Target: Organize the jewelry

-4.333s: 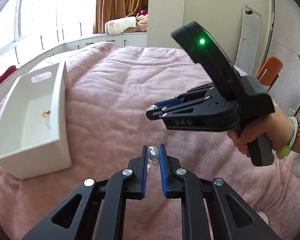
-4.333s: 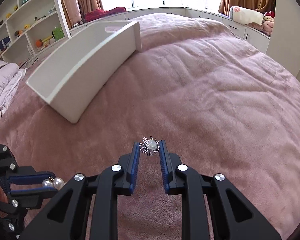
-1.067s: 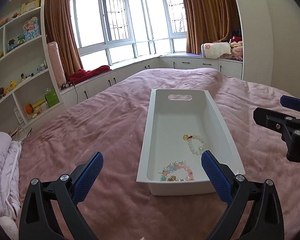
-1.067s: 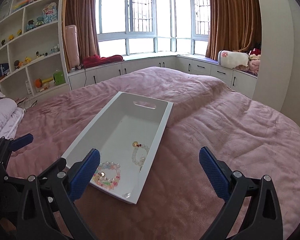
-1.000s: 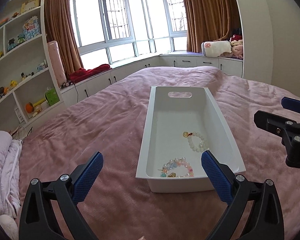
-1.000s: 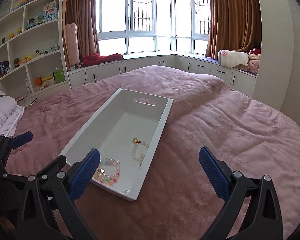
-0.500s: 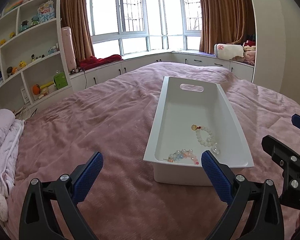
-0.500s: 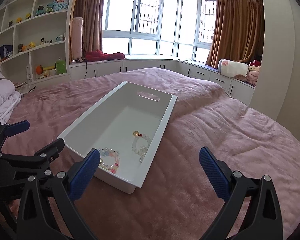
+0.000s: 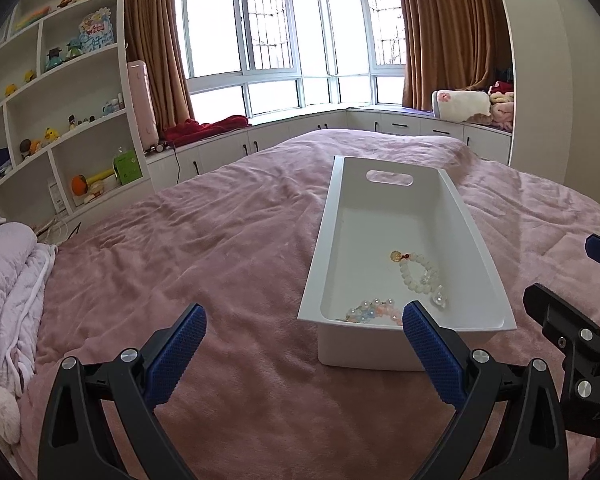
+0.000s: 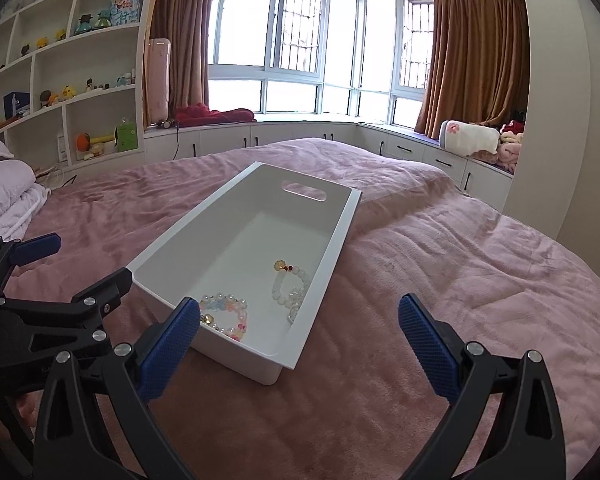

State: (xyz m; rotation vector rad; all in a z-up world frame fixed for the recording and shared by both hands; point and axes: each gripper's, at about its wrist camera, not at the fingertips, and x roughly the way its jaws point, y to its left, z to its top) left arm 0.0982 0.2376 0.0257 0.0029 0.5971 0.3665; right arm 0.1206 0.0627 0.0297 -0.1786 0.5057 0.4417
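A white tray [image 9: 476,240] with a cut-out handle lies on the pink bedspread; it also shows in the right wrist view [image 10: 236,192]. Inside lie a white bead bracelet with a gold charm [image 9: 416,270], a pastel bead bracelet [image 9: 374,310] and a small clear piece [image 9: 440,298]. The same bracelets show in the right wrist view: the white bracelet [image 10: 290,284] and the pastel bracelet [image 10: 224,312]. My left gripper [image 9: 304,356] is wide open and empty, short of the tray's near end. My right gripper [image 10: 300,350] is wide open and empty, over the tray's near right corner.
The pink bedspread [image 9: 220,248] stretches all round the tray. A rolled white duvet [image 9: 8,276] lies at the left edge. White shelves with toys [image 9: 60,128] stand at the left, window-seat cabinets [image 9: 300,132] behind the bed.
Earlier each gripper held a small jewel; now both are wide open and empty. Over the last second both views have drawn back and dropped a little from the tray.
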